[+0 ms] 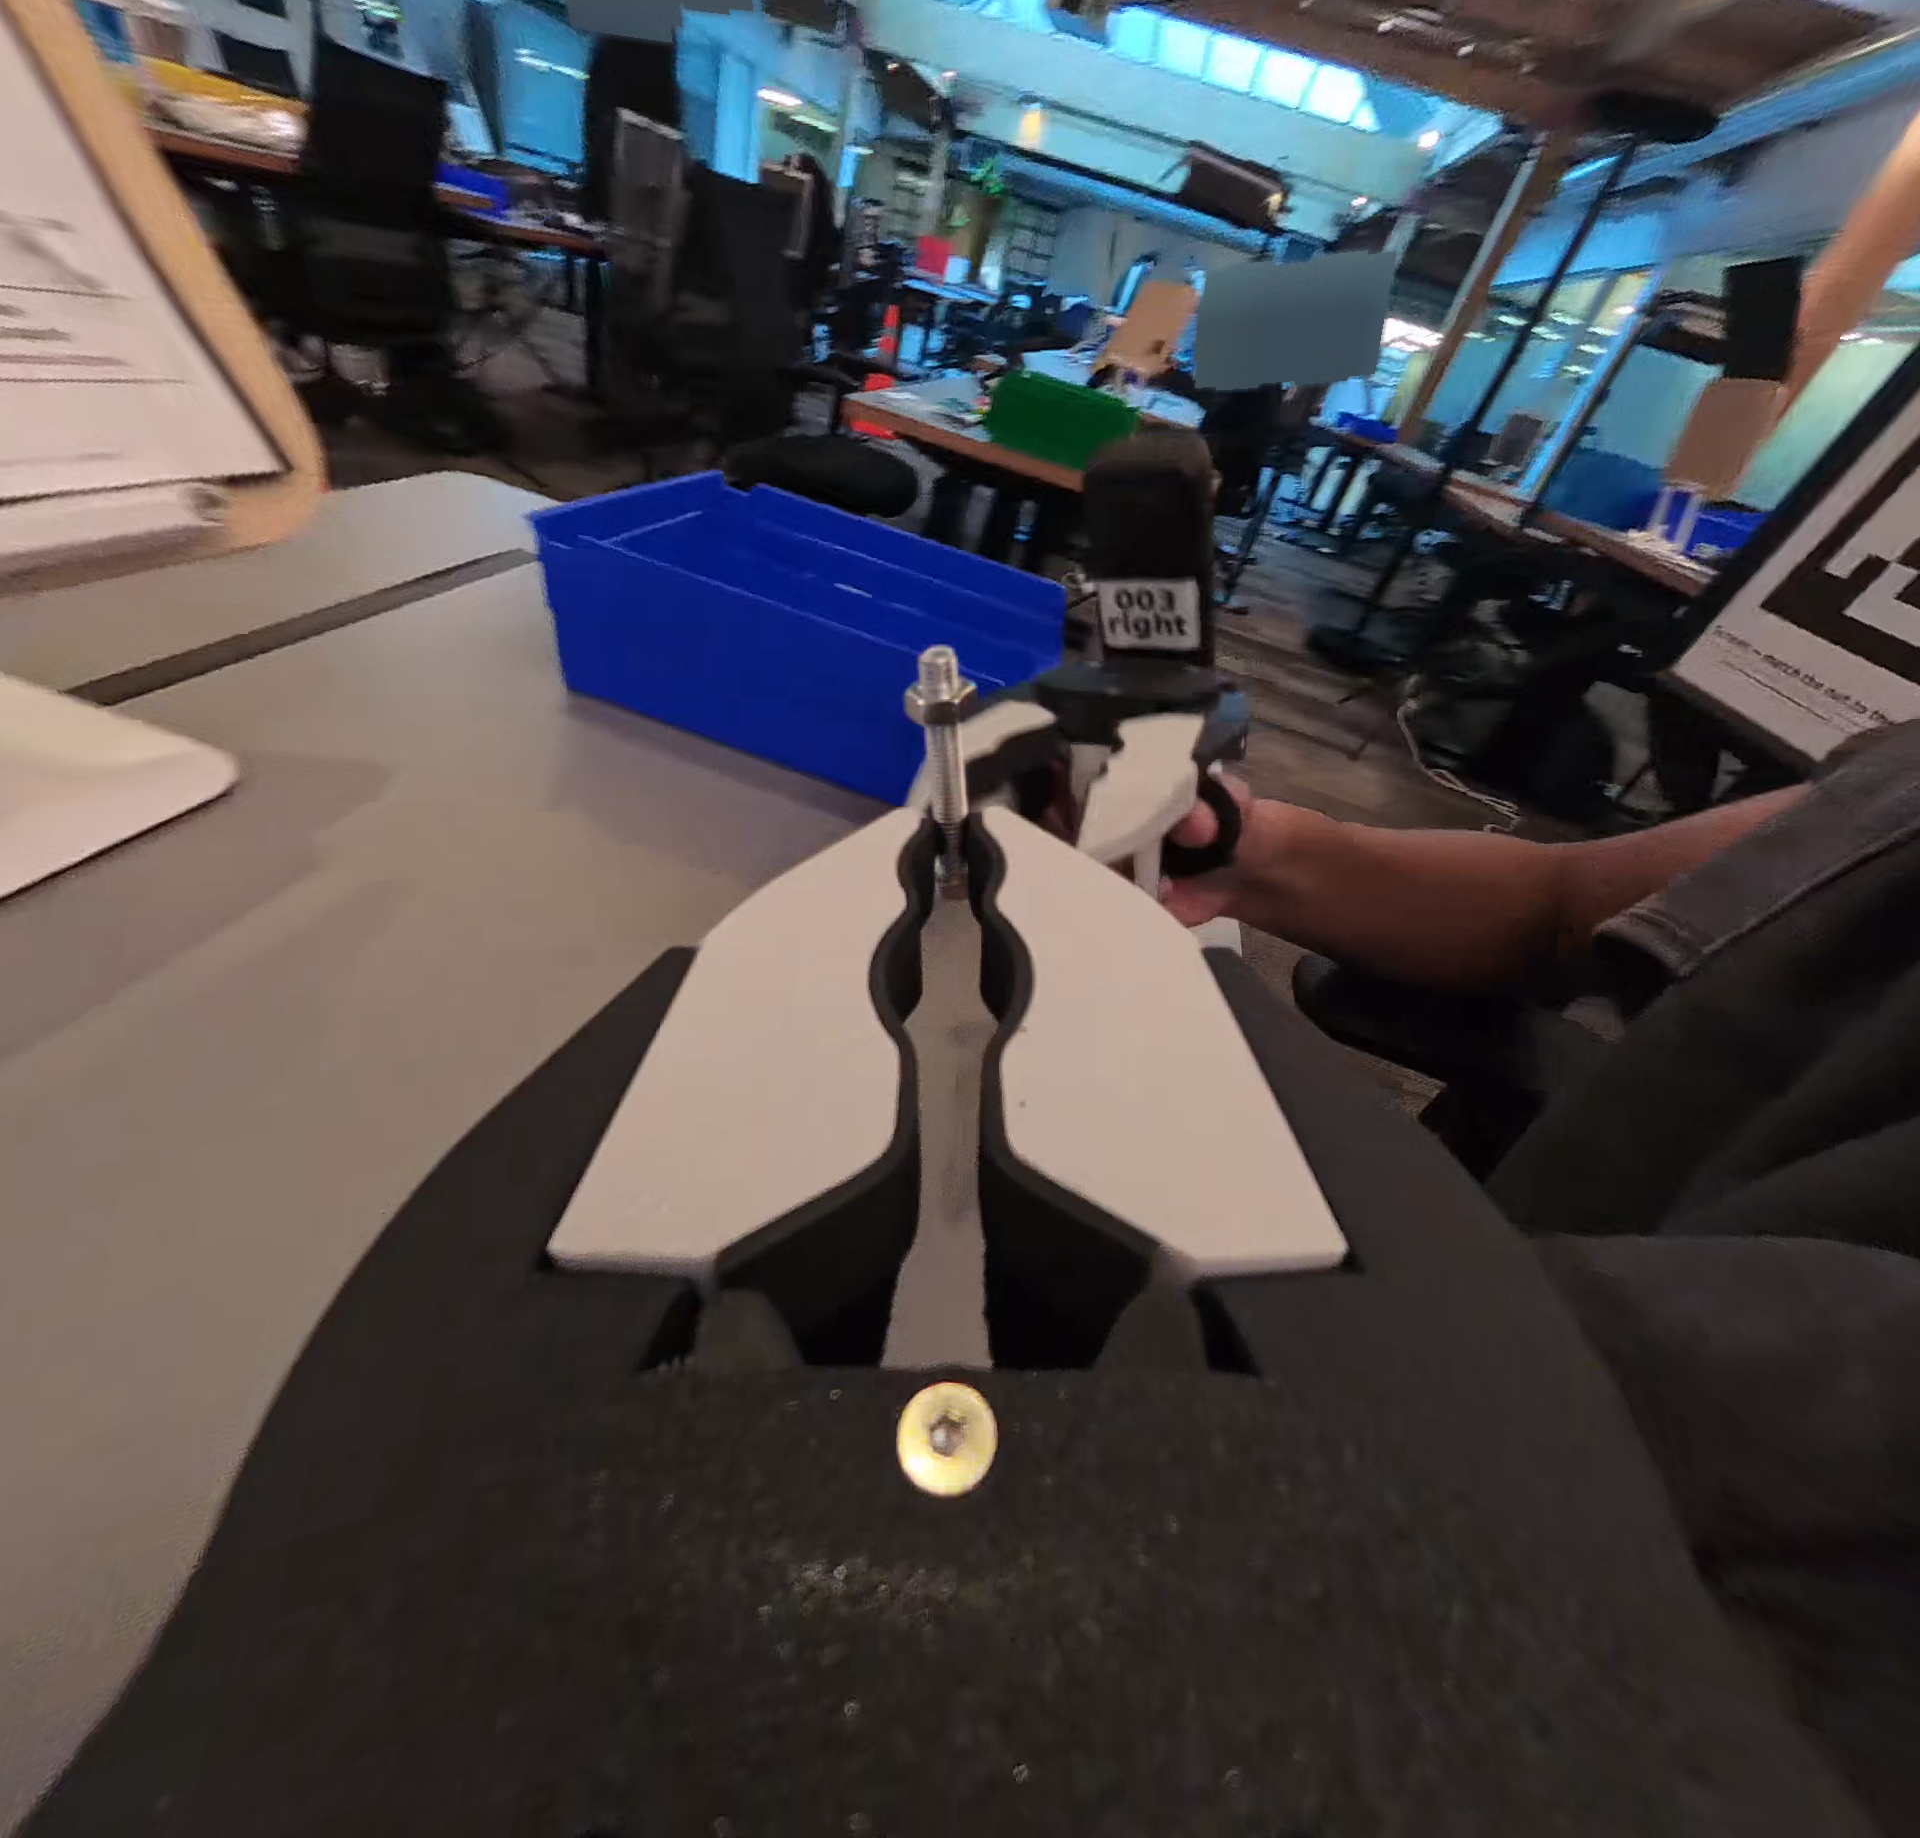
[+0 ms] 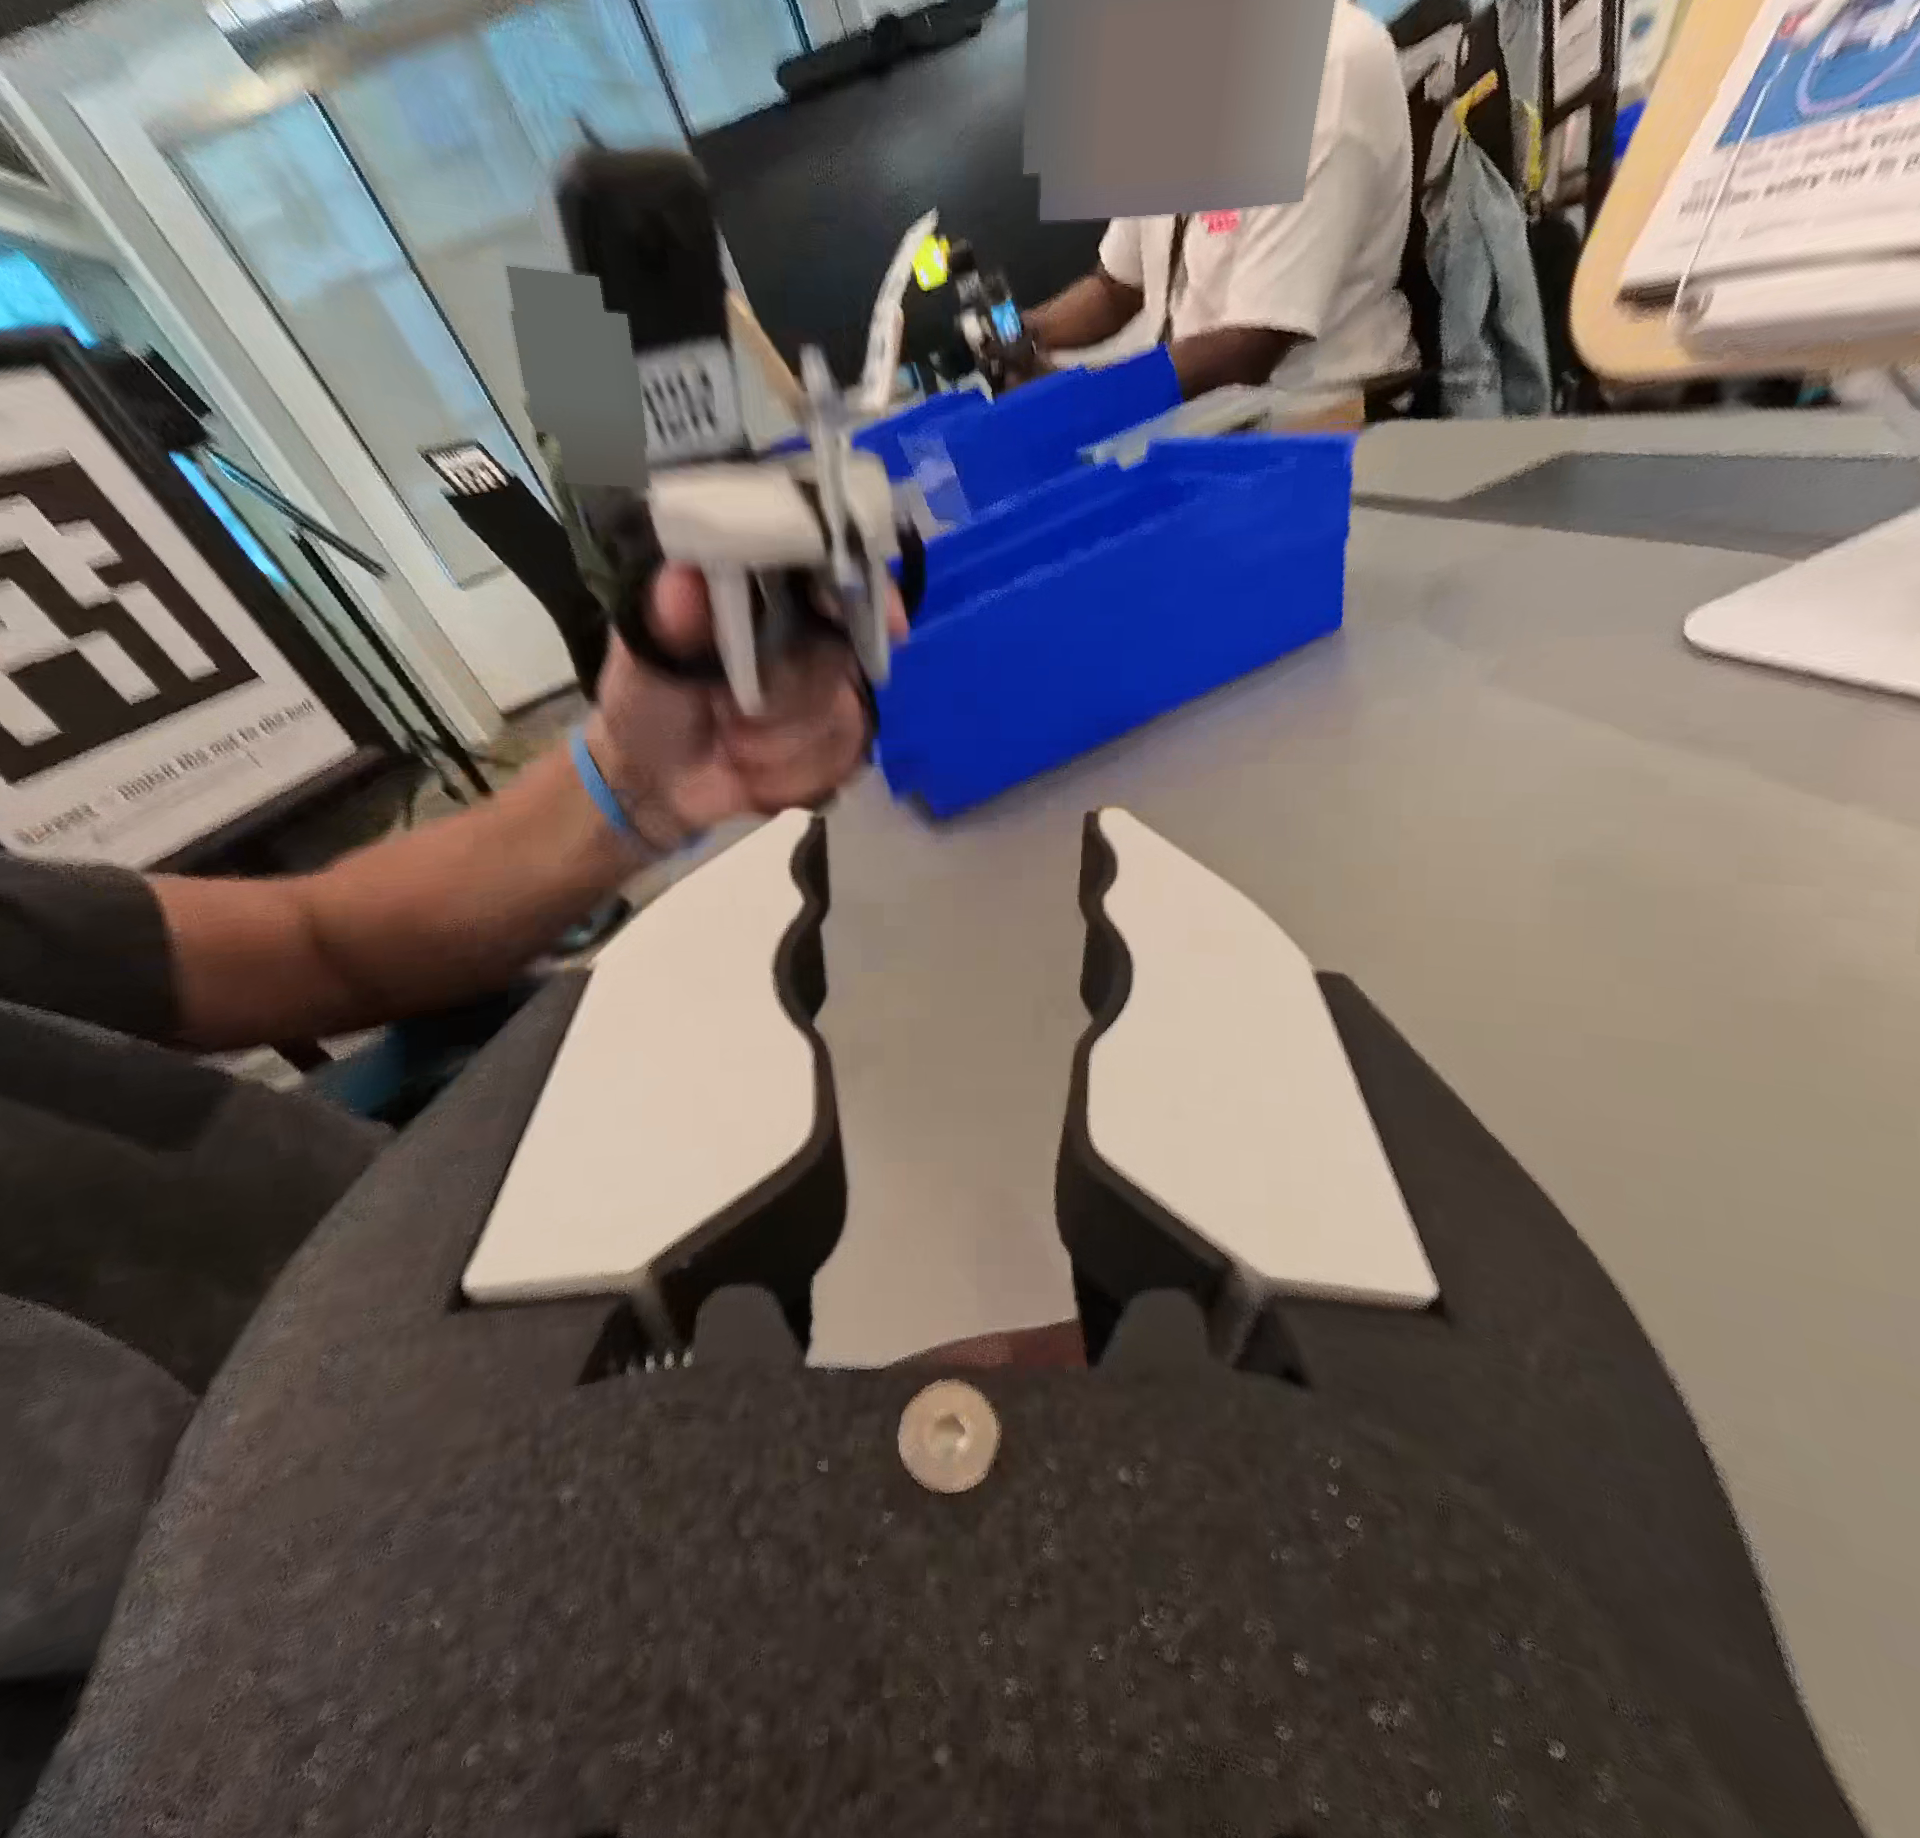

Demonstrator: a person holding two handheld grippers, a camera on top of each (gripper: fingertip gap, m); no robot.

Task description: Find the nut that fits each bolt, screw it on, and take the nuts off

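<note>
In the left wrist view my left gripper [image 1: 951, 843] is shut on a silver threaded bolt [image 1: 948, 780] and holds it upright above the grey table [image 1: 416, 905]. A silver hex nut [image 1: 938, 702] sits on the bolt near its top end. My right gripper [image 1: 997, 760], held in a hand, is just right of the nut, with one finger close beside it. In the right wrist view my right gripper [image 2: 951, 853] is open and empty. The left gripper [image 2: 842, 531] shows there blurred, up and to the left, with the bolt [image 2: 831, 479] in it.
A blue plastic bin [image 1: 727, 645] stands on the table beyond the grippers and also shows in the right wrist view [image 2: 1143, 583]. A white monitor base [image 2: 1818, 625] rests at the table's right. A person in a white shirt [image 2: 1278, 271] sits behind the bin. A black-and-white marker board [image 2: 104, 593] stands beside the table. Across from one pair of fingers to the other is roughly 8 centimetres.
</note>
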